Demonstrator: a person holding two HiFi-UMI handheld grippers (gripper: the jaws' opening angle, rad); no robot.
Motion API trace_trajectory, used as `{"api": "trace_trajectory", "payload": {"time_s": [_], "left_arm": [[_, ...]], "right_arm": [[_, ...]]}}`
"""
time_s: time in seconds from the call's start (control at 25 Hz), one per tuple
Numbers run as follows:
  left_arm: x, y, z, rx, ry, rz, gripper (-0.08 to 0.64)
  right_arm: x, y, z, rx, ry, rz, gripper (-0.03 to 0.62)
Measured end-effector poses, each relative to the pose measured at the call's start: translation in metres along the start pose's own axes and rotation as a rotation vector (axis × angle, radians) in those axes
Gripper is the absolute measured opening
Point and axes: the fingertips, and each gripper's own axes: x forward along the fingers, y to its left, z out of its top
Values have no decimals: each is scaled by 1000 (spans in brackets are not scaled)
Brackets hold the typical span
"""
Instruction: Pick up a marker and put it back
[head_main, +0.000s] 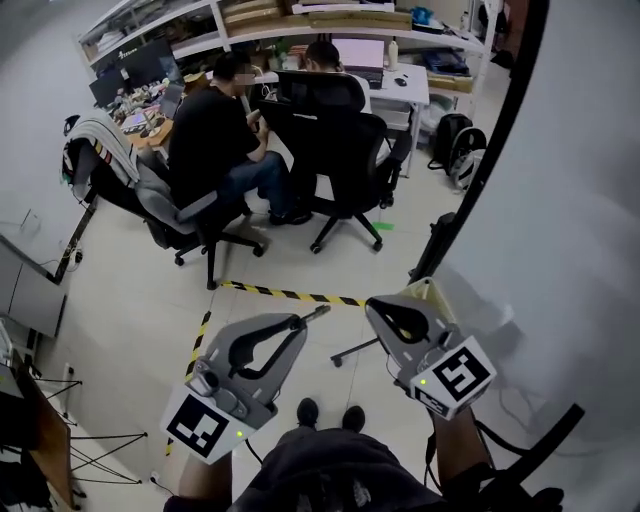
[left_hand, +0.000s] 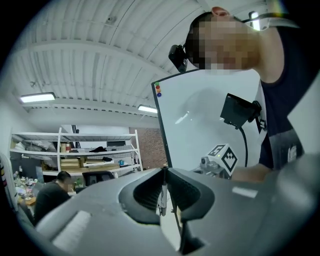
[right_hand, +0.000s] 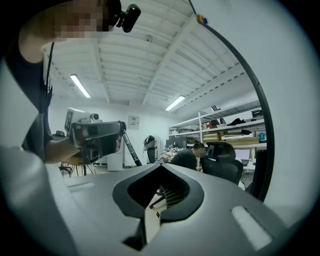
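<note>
My left gripper (head_main: 297, 323) is shut on a slim grey marker (head_main: 315, 313) whose end sticks out past the jaw tips, above the floor. In the left gripper view the marker (left_hand: 161, 192) stands clamped between the closed jaws of the left gripper (left_hand: 164, 171). My right gripper (head_main: 376, 307) is held beside it, jaws together, and nothing shows between them in the right gripper view (right_hand: 160, 167). A large whiteboard (head_main: 560, 200) with a black frame rises on the right, close to the right gripper. Small coloured magnets (left_hand: 158, 90) sit at its top corner.
Two people sit on black office chairs (head_main: 345, 150) at desks (head_main: 400, 85) further out. Black-and-yellow tape (head_main: 290, 294) crosses the floor ahead. A chair base or stand leg (head_main: 355, 350) lies between the grippers. Tripod legs (head_main: 90, 455) stand at the lower left.
</note>
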Motion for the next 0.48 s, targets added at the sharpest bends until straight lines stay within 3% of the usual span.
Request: {"api": "trace_trajectory", "payload": {"time_s": [0.28,0.48], "left_arm": [[-46,-4,-3,-19,-10,34,35],[-98,-12,-3,-37,-46,34,35]], "right_arm": [[5,40,2,-6,15,20,0],[8,91,-2,-28,42,16,0]]}}
